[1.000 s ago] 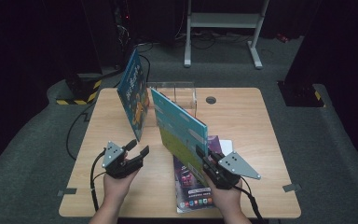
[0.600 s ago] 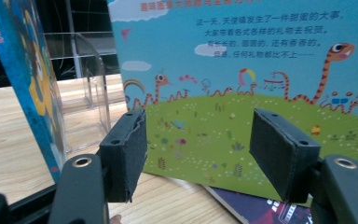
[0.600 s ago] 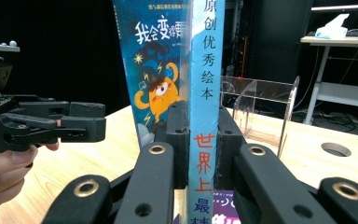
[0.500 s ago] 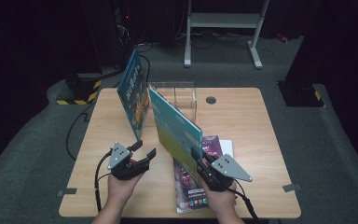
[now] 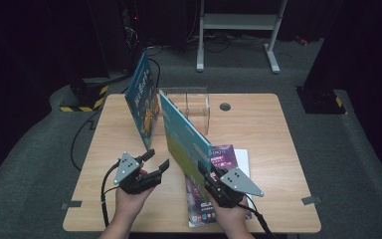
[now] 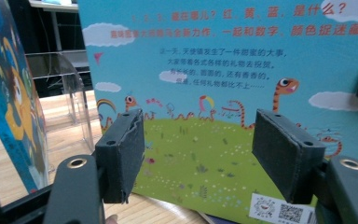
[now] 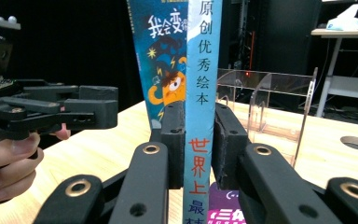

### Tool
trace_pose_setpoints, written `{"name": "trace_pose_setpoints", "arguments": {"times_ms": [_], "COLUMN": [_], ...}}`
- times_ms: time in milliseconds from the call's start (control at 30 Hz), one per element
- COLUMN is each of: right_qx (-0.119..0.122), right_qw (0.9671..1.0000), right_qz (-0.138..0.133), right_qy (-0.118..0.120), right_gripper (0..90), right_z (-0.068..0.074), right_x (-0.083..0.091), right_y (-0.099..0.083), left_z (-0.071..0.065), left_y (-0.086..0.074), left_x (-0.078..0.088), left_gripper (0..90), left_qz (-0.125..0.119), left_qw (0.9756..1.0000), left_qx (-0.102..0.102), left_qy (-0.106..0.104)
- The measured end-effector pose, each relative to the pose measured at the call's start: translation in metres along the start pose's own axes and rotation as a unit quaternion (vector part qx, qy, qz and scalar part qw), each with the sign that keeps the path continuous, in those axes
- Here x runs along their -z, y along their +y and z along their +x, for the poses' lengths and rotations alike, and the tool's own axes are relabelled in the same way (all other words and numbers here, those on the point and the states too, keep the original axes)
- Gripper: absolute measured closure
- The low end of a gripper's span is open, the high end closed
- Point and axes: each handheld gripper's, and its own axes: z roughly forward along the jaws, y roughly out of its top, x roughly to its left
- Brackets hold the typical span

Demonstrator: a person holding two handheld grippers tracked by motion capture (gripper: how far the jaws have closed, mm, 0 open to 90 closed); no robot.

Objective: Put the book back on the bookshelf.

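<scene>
Left gripper [image 5: 156, 160] gapes, jaws just widening; right gripper [image 5: 206, 172] clamped.

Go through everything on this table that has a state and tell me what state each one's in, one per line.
Right tongs: shut on the light blue book's spine.
Left tongs: open, nothing between the pads, facing the light blue book's back cover.
Light blue book: closed, held upright on edge.
Dark blue book: closed, standing tilted at the clear stand.
Clear stand: upright, slots empty.
Purple magazine: closed, lying flat on the table.

The light blue picture book [image 5: 181, 134] stands upright on its edge on the table, spine toward six o'clock, with a meadow and snakes drawn on its cover.
</scene>
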Motion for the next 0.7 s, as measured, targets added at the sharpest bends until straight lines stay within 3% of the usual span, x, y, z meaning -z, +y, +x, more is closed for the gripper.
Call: {"name": "trace_pose_setpoints", "arguments": {"times_ms": [400, 700], "right_qx": [-0.015, -0.008], "right_qw": [0.9997, 0.9996], "right_qz": [0.003, 0.008], "right_qy": [0.02, 0.024], "right_gripper": [73.5, 72.5], "right_z": [0.01, 0.02], "right_x": [-0.001, -0.001], "right_y": [-0.002, -0.002], "left_z": [-0.011, -0.022], "left_y": [0.011, 0.021], "left_x": [0.007, 0.01], "left_gripper": [31.4, 29.2], "left_qz": [-0.02, -0.033], "left_qw": [0.9996, 0.9986], "left_qx": [-0.001, -0.007], "left_qy": [-0.022, -0.04]}}
